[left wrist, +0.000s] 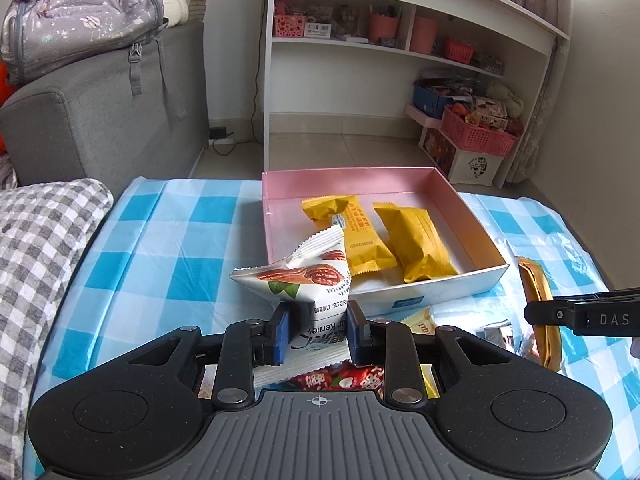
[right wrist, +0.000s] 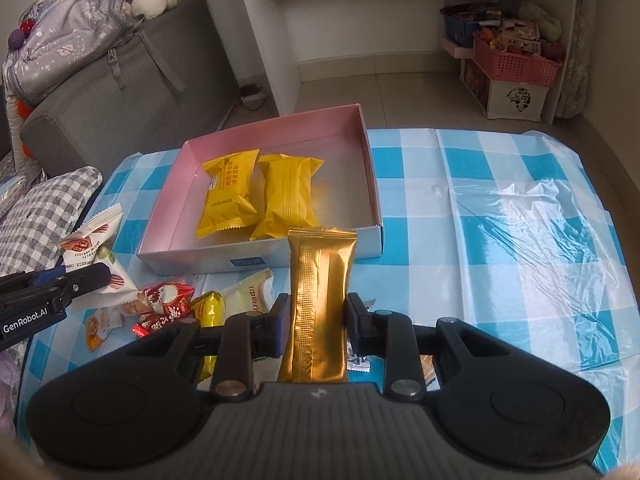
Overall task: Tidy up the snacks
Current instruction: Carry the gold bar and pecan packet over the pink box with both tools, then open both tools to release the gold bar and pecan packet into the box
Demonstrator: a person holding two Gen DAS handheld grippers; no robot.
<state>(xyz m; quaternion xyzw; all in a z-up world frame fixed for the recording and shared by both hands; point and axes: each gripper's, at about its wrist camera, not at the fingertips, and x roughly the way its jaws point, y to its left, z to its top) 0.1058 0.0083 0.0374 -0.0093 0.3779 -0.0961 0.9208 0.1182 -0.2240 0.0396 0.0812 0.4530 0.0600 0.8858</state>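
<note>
A pink-lined box (left wrist: 280, 188) (right wrist: 370, 160) sits on the checked table and holds two yellow snack packs (left wrist: 412, 244) (right wrist: 256, 192). My left gripper (left wrist: 318, 330) is shut on a white walnut-kernel packet (left wrist: 308, 276), held above the table just before the box's near left corner; it also shows in the right wrist view (right wrist: 96, 256). My right gripper (right wrist: 316, 324) is shut on a gold foil bar (right wrist: 320, 292), held upright before the box's near wall; the bar shows at the right of the left wrist view (left wrist: 538, 292).
Several loose snacks, red, yellow and white (right wrist: 168, 300), lie on the blue checked cloth (right wrist: 480, 240) in front of the box. A checked cushion (left wrist: 36, 240) and grey sofa (left wrist: 100, 112) are on the left. A white shelf (left wrist: 400, 52) stands behind.
</note>
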